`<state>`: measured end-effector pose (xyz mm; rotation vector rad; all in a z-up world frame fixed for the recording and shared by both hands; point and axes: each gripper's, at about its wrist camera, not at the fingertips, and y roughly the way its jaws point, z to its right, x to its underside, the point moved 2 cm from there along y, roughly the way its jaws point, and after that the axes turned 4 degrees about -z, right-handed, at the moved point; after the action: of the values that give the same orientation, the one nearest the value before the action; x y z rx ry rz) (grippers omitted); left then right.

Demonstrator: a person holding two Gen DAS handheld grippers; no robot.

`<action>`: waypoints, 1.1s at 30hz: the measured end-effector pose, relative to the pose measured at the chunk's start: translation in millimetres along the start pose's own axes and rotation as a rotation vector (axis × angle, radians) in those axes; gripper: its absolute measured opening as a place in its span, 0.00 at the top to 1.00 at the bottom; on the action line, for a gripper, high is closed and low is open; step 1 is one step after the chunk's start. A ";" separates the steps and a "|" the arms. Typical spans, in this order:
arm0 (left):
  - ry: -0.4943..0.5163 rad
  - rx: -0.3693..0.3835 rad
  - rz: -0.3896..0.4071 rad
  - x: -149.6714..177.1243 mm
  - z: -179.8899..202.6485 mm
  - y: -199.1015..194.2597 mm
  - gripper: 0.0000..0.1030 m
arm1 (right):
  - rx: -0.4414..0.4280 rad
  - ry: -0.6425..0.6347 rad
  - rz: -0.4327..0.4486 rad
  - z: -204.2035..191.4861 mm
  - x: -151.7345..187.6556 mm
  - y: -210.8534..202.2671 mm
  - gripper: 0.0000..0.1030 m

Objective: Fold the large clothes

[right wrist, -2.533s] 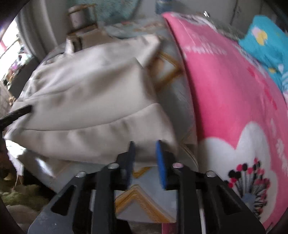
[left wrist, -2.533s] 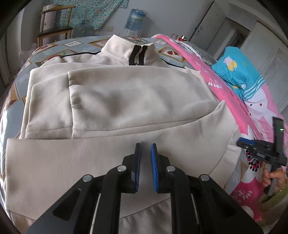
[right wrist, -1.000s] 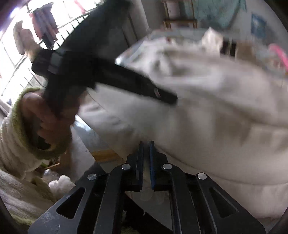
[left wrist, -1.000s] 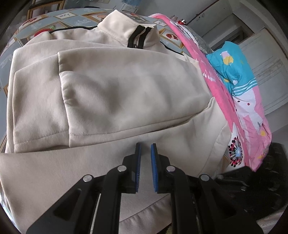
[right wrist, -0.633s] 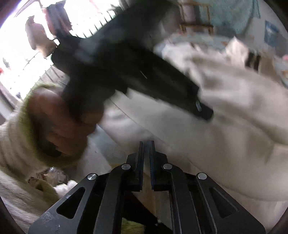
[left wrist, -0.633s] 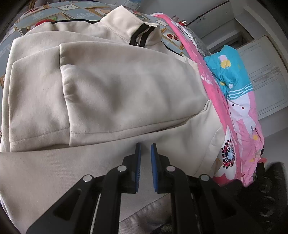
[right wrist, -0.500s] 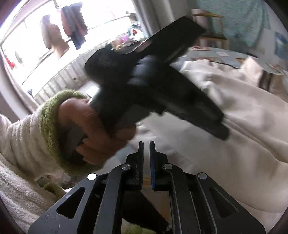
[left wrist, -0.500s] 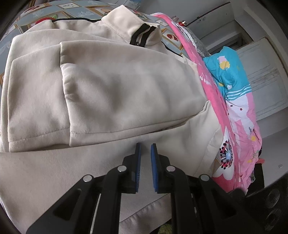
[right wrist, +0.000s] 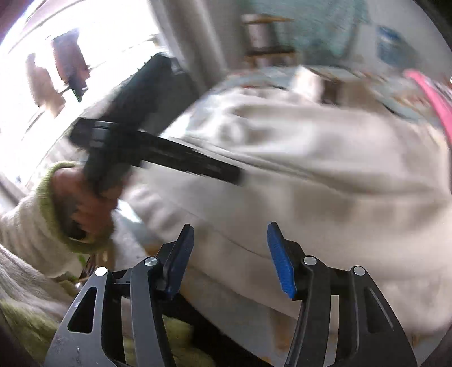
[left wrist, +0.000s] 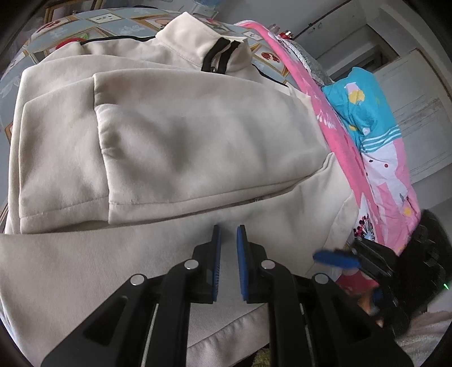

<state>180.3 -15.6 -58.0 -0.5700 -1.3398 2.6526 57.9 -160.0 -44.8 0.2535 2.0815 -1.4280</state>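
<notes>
The cream zip-neck jacket (left wrist: 175, 135) lies spread over the patterned bed cover (left wrist: 118, 24), sleeves folded across its front, black-trimmed collar (left wrist: 217, 53) far ahead of the left gripper (left wrist: 228, 240). That claw hangs over the jacket's lower body, its blue pads nearly together with only a slim gap and nothing pinched between them. No brand or writing can be read anywhere on the cloth. Off to its right runs the pink quilt (left wrist: 375, 180) with a blue pillow (left wrist: 358, 104) beyond. Over on the right wrist view, all blurred, the right gripper (right wrist: 230, 245) has just been opening; its jaws stand wide, the jacket's hem edge beyond them, nothing clamped. Up left of it, a hand (right wrist: 84, 203) in a green-cuffed sleeve holds the other tool.
</notes>
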 end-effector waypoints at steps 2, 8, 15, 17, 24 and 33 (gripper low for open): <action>-0.013 -0.009 -0.002 1.1 1.2 -0.4 0.89 | 0.017 0.070 -0.031 22.5 11.4 8.9 0.47; -0.047 -0.064 0.020 2.0 12.7 -16.4 0.59 | -0.020 0.118 -0.005 40.6 -13.9 -12.0 0.29; -0.038 -0.128 0.108 -41.5 22.3 -57.0 0.34 | -0.068 0.278 0.021 109.1 -86.8 -54.6 0.23; -0.035 -0.164 0.150 -65.3 22.7 -67.8 0.32 | -0.071 0.328 0.043 137.7 -112.6 -67.9 0.23; -0.057 -0.271 0.274 -168.4 13.8 -71.7 0.30 | -0.099 0.389 0.050 213.6 -202.0 -51.0 0.23; -0.068 -0.441 0.185 -270.8 -17.9 5.9 0.31 | -0.055 0.424 -0.109 264.7 -275.6 51.7 0.35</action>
<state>437.3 -78.1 3.0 -0.6841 -2.0043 2.5332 400.1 -330.0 6.5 0.4610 2.5034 -1.4759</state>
